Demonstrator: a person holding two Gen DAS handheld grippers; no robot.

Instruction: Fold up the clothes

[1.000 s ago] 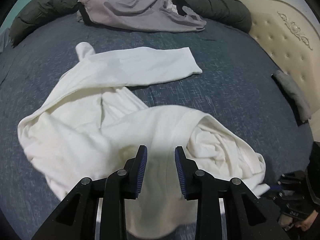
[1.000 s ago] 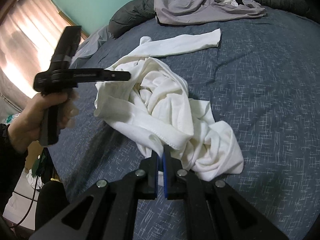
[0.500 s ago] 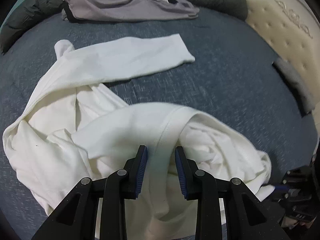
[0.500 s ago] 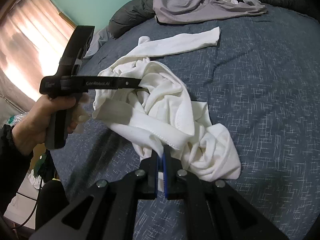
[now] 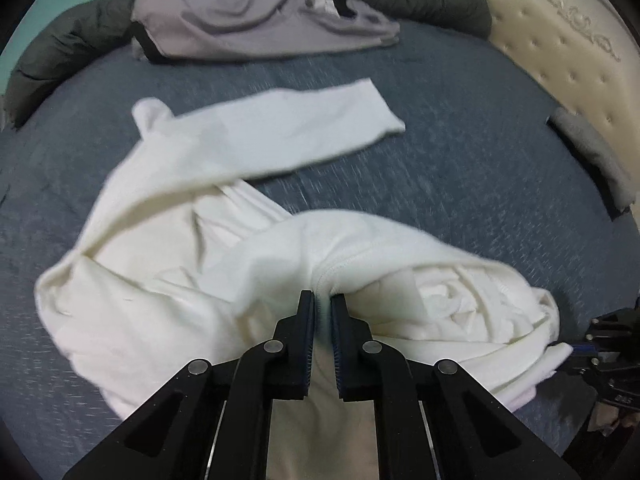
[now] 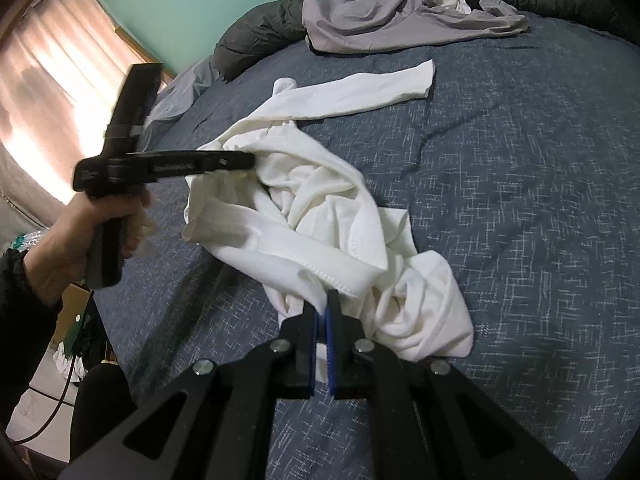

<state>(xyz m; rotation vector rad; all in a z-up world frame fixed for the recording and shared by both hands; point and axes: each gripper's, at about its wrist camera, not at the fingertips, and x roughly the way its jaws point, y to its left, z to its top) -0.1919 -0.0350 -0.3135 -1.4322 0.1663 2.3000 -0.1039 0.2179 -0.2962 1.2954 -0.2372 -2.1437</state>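
A crumpled white long-sleeved top [image 5: 168, 280] lies heaped on the blue-grey bedspread [image 5: 460, 168], with one sleeve [image 5: 280, 128] stretched flat toward twelve o'clock in the left wrist view, its cuff pointing to about one o'clock. The left gripper [image 5: 323, 300] has just been closing, and its two blue-padded fingers now pinch a stitched hem fold of the top between their tips; only a narrow slit stays between the pads, filled by cloth. From that pinch the fabric spreads to nine o'clock as a broad flat panel and to three o'clock as a rolled, rumpled bundle. The right gripper [image 6: 322, 304] is clamped nearly fully together on another hemmed edge of the same top [image 6: 320, 216], with white cloth caught in the thin gap between its pads; the bulk of the garment rises from its tips toward twelve o'clock and a bunched lump sits at about two o'clock, touching the right finger. In the right wrist view the left gripper [image 6: 250, 160] reaches in from nine o'clock, held by a hand [image 6: 80, 232], its tip buried in the upper edge of the heap. A grey garment [image 6: 400, 12] lies well apart at twelve o'clock, against a dark bolster [image 6: 256, 32].
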